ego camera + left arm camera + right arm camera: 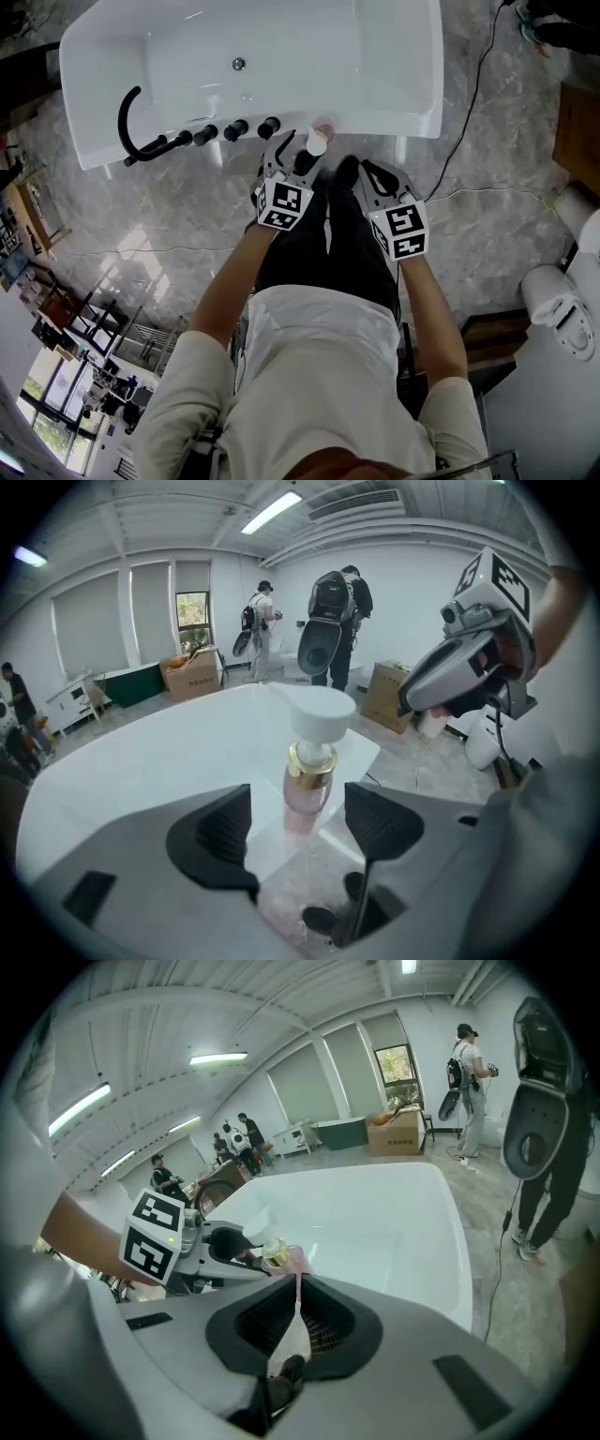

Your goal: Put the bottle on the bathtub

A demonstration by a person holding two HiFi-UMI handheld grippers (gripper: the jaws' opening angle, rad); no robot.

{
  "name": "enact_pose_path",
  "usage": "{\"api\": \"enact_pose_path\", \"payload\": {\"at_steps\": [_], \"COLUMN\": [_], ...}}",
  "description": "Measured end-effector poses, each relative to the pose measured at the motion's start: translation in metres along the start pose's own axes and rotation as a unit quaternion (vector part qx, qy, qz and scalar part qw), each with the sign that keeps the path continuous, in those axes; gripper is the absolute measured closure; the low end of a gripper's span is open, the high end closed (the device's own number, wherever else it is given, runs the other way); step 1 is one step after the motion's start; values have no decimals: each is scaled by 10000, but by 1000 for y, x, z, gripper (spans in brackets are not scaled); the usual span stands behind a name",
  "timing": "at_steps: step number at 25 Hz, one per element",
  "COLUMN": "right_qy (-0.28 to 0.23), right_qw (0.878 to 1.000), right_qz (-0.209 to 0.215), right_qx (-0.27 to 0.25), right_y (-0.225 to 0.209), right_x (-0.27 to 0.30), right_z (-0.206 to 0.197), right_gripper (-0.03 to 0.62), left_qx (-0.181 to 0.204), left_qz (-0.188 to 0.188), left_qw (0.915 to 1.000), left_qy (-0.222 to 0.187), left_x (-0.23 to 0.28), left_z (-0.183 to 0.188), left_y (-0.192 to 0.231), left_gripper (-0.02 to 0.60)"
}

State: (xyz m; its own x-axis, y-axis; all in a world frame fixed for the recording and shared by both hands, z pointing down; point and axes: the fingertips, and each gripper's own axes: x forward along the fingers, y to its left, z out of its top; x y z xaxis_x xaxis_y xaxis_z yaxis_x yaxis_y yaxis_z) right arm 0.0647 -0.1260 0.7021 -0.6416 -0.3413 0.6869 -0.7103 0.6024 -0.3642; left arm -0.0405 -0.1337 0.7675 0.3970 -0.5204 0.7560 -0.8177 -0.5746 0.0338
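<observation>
A pink bottle [309,785] with a gold collar and white pump cap stands upright on the near rim of the white bathtub [141,761]. My left gripper [298,822] is open, its two dark pads on either side of the bottle and just short of it, not touching. In the head view the bottle [317,142] sits on the tub edge [394,56] right in front of the left gripper [292,167]. My right gripper [364,176] hangs beside it over the floor, shut and empty [295,1312]. From its view the bottle [274,1249] and left gripper [202,1241] show just ahead.
A black faucet [141,122] and black knobs [236,129] line the tub's near rim to the left. A black cable [469,112] runs over the marble floor at right. A white toilet [561,300] stands far right. People [337,621] and boxes are beyond the tub.
</observation>
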Motion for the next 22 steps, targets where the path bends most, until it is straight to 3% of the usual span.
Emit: {"api": "enact_pose_path", "payload": {"at_steps": [9, 16, 22], "right_qy": [-179, -420, -586], "right_qw": [9988, 9978, 9955], "right_qz": [4, -205, -52], "right_qx": [-462, -469, -738], "right_y": [31, 42, 69], "right_x": [-51, -93, -135], "right_z": [44, 87, 114], "right_gripper": [556, 556, 556], "left_qx": [-213, -299, -251], "left_qz": [-81, -371, -449], "left_qw": [9996, 9987, 9976], "left_qy": [-141, -187, -467], "left_x": [-77, -137, -192], "left_z": [49, 85, 119], "left_y": [-18, -34, -41], "left_gripper": [272, 295, 318]}}
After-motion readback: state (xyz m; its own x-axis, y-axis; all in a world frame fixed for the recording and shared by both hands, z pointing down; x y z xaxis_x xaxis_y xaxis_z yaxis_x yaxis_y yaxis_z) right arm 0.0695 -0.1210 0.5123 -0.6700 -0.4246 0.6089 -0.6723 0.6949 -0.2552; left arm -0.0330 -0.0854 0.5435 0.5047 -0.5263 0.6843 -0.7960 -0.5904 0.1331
